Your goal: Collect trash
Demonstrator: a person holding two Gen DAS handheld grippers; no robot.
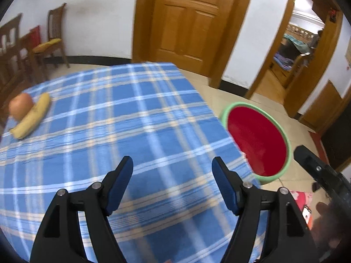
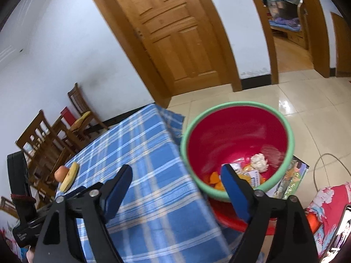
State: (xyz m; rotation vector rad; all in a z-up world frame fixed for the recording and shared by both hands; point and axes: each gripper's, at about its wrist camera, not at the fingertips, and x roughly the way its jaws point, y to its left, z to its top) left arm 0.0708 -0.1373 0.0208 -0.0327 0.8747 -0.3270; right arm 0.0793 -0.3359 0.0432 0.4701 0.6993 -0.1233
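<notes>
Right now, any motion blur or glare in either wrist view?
Left wrist view: the blue plaid tablecloth and the red basin with green rim are smeared by motion blur; fisheye bends the wooden door frame. Right wrist view: milder blur, glare patch on the glossy beige floor tiles.

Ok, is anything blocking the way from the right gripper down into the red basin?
Nothing visible. The right gripper is open and empty, and the basin sits open-topped beside the table, with paper and peel scraps already at its bottom.
</notes>
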